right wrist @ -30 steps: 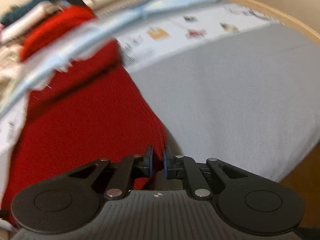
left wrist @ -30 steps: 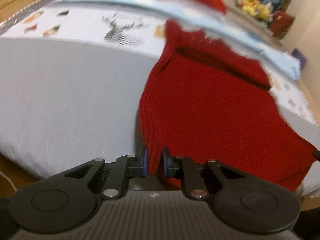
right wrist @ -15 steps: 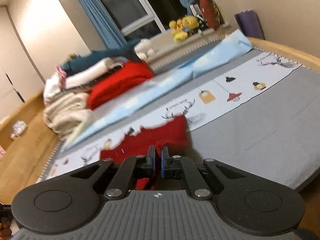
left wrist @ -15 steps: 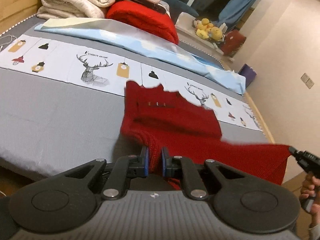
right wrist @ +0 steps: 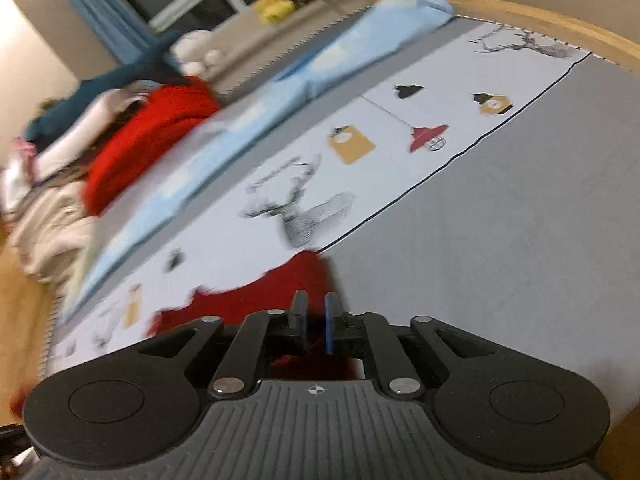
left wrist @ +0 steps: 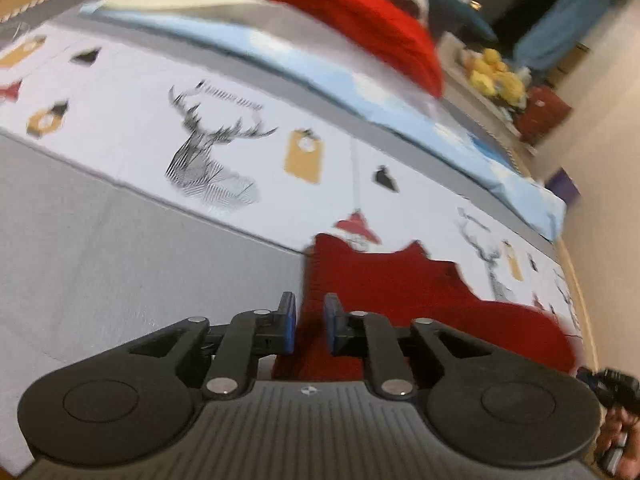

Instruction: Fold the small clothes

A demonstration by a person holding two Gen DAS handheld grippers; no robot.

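Each tool grips one near corner of the red knit (left wrist: 400, 292), which lies stretched between them over the bed (left wrist: 120, 248), its far end with the neckline resting on the white printed band of the cover and its near hem at the tools. The left tool (left wrist: 310, 320) has its blue pads narrow with red cloth running between them, so it appears to hold the knit's left hem corner; the right tool (right wrist: 316, 320) is likewise nearly closed on the right hem corner, the fabric bunching in its gap. In the left view the right tool shows at the far right edge, level with the hem, so the held edge runs crosswise between the two tools while the garment's long axis points away from both, toward the pillows and the folded red blanket (left wrist: 360, 28). Both hands sit equally near. The fold likely calls for carrying this hem forward along that axis onto the neckline, keeping the two corners level so the edge lands square.
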